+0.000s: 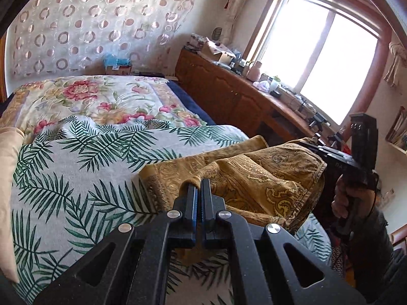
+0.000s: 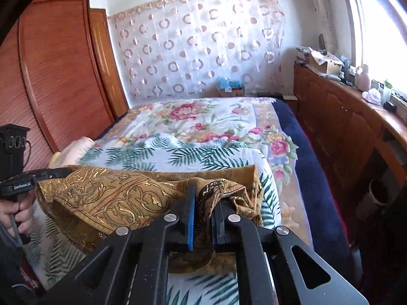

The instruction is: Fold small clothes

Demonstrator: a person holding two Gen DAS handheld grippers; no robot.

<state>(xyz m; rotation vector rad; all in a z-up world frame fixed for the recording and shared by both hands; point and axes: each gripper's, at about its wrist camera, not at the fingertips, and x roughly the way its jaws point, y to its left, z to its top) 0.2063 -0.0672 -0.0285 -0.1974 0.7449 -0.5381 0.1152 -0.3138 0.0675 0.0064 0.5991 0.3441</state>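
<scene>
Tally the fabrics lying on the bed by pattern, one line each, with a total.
Gold paisley garment, pinched by left gripper and right gripper: 1
Green palm-leaf sheet: 1
Pink floral bedspread: 1
Total: 3

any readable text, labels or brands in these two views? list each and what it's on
"GenRobot.AI", as best it reads: white print on the side of the left tongs, in the right wrist view.
"DA", partly cut off: faint letters on the right tongs' black body, in the left wrist view.
Box labels by the curtain: too small to read.
</scene>
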